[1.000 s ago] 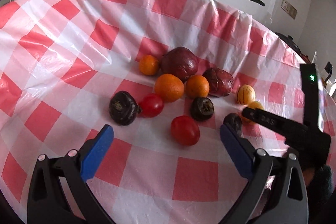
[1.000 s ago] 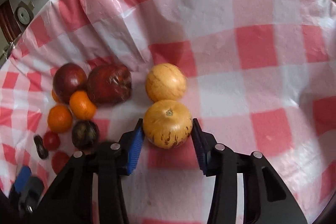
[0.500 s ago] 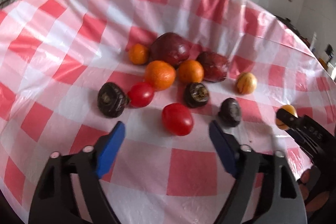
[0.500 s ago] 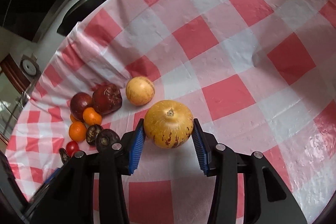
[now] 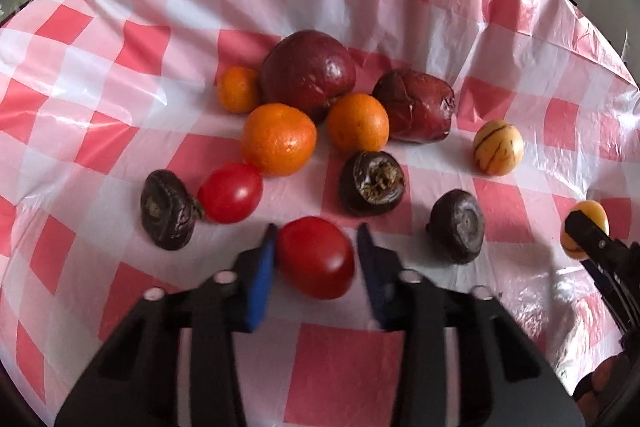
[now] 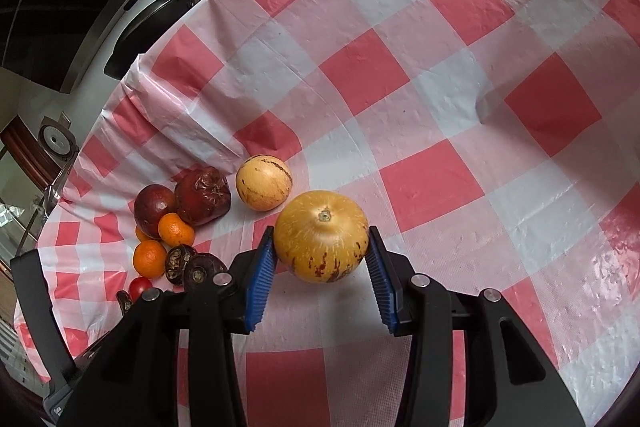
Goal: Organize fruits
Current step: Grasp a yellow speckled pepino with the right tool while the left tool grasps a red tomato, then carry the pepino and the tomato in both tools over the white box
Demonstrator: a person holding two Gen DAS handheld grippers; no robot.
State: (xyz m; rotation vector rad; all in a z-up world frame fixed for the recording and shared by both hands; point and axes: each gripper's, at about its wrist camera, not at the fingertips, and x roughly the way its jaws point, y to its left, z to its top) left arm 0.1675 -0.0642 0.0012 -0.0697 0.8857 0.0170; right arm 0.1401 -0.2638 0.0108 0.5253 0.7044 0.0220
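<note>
No readable brand, label or writing anywhere; only faint pale marks on the black arm at the far right of the left wrist view, too small to make out.

Counted on the pink-and-white checked tablecloth (image 5: 120, 75) in the left wrist view: two tomatoes, three oranges, two large dark red fruits, three small dark purple wrinkled fruits, two yellow striped melons.

Left gripper (image 5: 316, 259) narrowed around the near tomato (image 5: 316, 257), left blue pad (image 5: 260, 279) touching its skin, right pad just beside it with a thin gap; motion blur here, so firm grip not certain. Second tomato (image 5: 231, 193) to the left and farther, touching one purple fruit (image 5: 168, 209) and the largest orange (image 5: 279, 139). Other oranges at (image 5: 358, 122) and, smallest, (image 5: 238, 89) beside the bigger dark red fruit (image 5: 307, 73); second dark red fruit (image 5: 416, 111) to the right. Remaining purple fruits at (image 5: 372, 183) and (image 5: 458, 225).

Right gripper (image 6: 322, 263) clamped on the larger striped melon (image 6: 321, 235), both ridged blue pads (image 6: 262, 277) pressed against its sides, stem end facing up. Smaller striped melon (image 6: 264, 182) resting on the cloth just beyond, to the left, apart from the held one.

Black frying pan (image 6: 160, 19) beyond the far edge of the table; round dial gauge (image 6: 56, 141) at far left.
</note>
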